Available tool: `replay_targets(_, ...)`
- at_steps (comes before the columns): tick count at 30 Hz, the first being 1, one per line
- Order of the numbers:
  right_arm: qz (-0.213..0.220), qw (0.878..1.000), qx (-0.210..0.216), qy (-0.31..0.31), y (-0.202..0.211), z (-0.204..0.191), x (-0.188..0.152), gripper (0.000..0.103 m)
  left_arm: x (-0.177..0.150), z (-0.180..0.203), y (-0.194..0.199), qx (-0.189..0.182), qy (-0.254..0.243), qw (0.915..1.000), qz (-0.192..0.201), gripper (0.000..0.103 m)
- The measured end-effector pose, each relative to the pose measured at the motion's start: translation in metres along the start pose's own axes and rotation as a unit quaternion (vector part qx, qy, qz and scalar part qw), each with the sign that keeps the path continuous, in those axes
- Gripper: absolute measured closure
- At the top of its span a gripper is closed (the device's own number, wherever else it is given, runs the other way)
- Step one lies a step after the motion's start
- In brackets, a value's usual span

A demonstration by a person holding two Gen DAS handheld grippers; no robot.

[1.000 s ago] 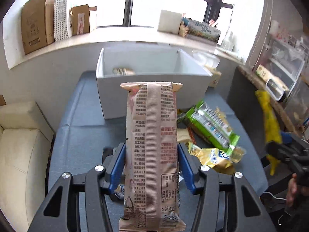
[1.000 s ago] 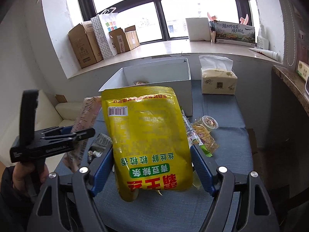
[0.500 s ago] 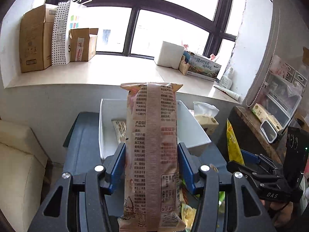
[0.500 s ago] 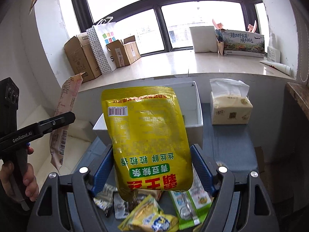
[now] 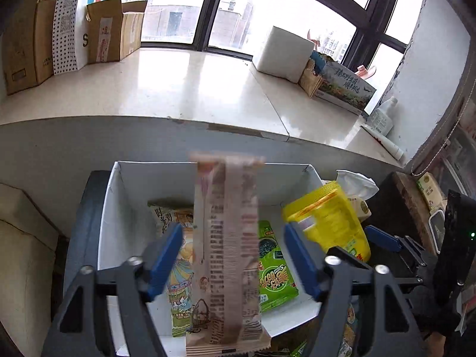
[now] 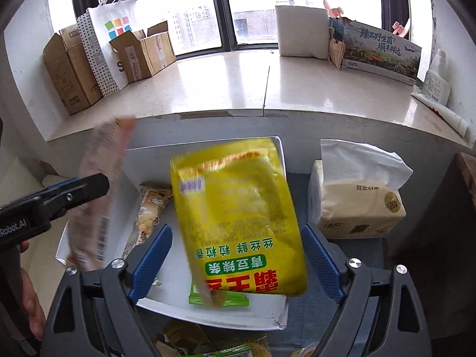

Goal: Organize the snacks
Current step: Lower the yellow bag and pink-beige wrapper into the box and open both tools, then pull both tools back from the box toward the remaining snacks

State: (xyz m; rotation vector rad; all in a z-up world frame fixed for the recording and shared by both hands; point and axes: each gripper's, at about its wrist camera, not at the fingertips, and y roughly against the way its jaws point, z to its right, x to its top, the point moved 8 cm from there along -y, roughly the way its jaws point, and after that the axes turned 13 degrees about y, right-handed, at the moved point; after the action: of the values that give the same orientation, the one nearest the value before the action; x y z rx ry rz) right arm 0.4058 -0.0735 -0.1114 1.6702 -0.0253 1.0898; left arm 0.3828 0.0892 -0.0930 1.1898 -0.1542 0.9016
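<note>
left wrist view looks down on the white box (image 5: pixel 119 223) directly below both open claws, the yellow bag (image 6: pixel 238 217) loose between the right claw's (image 6: pixel 236 263) spread fingers, the long tan packet (image 5: pixel 227 253) hanging lengthwise, blurred, inside the left claw's (image 5: pixel 233 260) gap.

daylight floods through the blown-out windows (image 5: pixel 184 6), glaring off the sill (image 6: pixel 226 80); both packets (image 5: pixel 229 255) are motion-blurred, and fisheye edges bend and darken.

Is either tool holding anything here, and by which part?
Nothing held. Left tool and right tool stand open; brown packet and yellow bag hang loose, blurred, above the white box.
</note>
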Motion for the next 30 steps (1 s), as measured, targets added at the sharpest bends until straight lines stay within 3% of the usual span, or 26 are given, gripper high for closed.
replay_targets(1, 0.007, 1.0, 0.006, -0.003, 0.003, 0.001, -0.001, 0.0, -0.001, -0.001, -0.001, 0.0, 0.001, 1.0, 0.004, 0.0)
replay_targets(9, 0.051, 0.998, 0.01, -0.03, 0.029, 0.014, -0.002, 0.0, 0.0, -0.003, 0.018, 0.033, -0.032, 0.9984, 0.033, 0.0)
replay_targets(17, 0.111, 0.993, 0.031, -0.027, 0.087, 0.003, -0.008, 0.0, -0.016, 0.001, 0.079, 0.036, -0.08, 0.9922, 0.088, 0.0)
replay_targets(25, 0.162, 0.984, 0.061, 0.032, 0.173, -0.04, -0.063, 0.0, -0.085, -0.004, 0.161, 0.016, -0.114, 0.9857, 0.123, 0.0)
replay_targets(30, 0.151, 0.987, 0.01, 0.061, 0.197, -0.059, -0.121, 0.0, -0.165, -0.013, 0.182, -0.014, -0.109, 0.99, 0.088, 0.0)
